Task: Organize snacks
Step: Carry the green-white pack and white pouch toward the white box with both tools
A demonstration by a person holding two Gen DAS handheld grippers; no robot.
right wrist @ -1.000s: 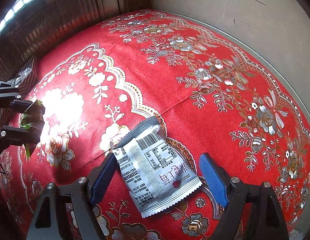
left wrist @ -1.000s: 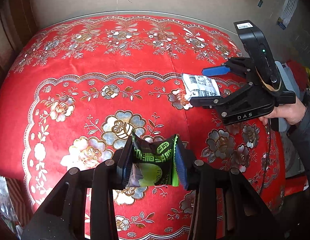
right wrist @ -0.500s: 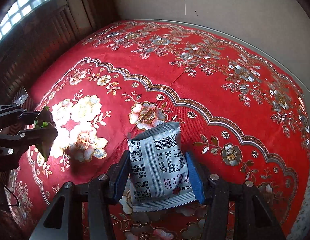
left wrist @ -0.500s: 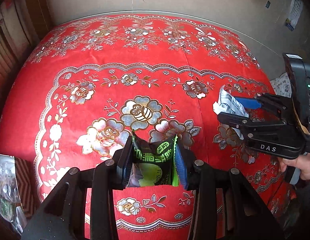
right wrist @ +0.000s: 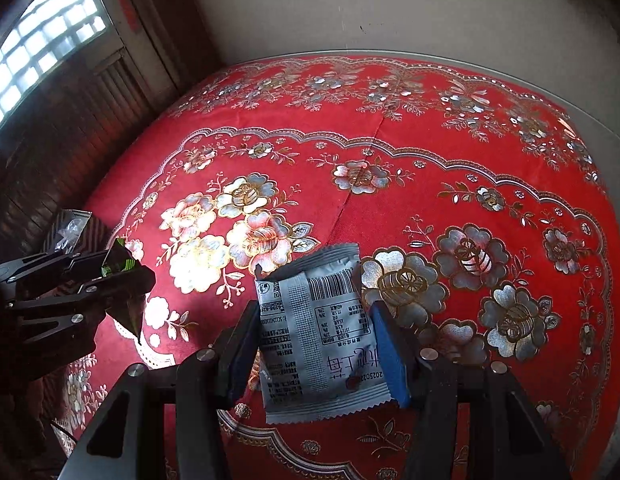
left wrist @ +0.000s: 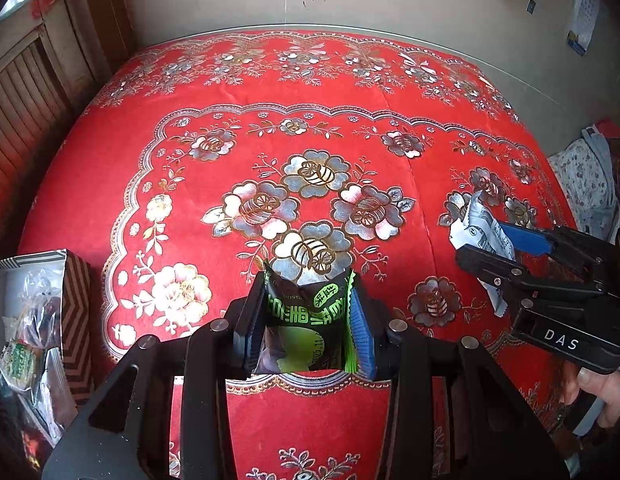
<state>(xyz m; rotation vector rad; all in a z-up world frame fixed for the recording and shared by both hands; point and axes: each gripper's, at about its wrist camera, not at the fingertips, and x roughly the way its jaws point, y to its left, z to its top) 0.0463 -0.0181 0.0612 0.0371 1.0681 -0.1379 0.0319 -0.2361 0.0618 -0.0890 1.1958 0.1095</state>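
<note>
Since the earlier frames, the right gripper's jaws have been closing, and the silver packet that lay loose between them on the cloth now sits clamped and lifted; both grippers have also shifted leftward across the counter, bringing a striped box into sight.

From the left wrist view, the left gripper (left wrist: pixel 306 330) has its fingers (left wrist: pixel 360 332) pinching a dark green snack packet (left wrist: pixel 306 328), held upright above the near middle of the counter (left wrist: pixel 310 80), which carries a red cloth with silver and gold flowers. At the near left edge stands the striped box (left wrist: pixel 74 312), open at the top and holding several clear-wrapped snacks. On the right, the right gripper (left wrist: pixel 498 246) reaches in from the side, its blue pad and black finger nipping the silver packet (left wrist: pixel 476 228) clear of the cloth. A hand (left wrist: pixel 598 392) grips its handle at the near right corner.

From the right wrist view, the right gripper (right wrist: pixel 314 344) shows its fingers (right wrist: pixel 388 356) pressed on both side edges of the silver packet (right wrist: pixel 314 336), printed back and barcode facing the camera. At the left, the left gripper (right wrist: pixel 118 276) holds the dark green snack packet (right wrist: pixel 120 266) edge-on above the counter (right wrist: pixel 390 92). Just beyond it, at the counter's left edge, the striped box (right wrist: pixel 74 228) shows only partly.
</note>
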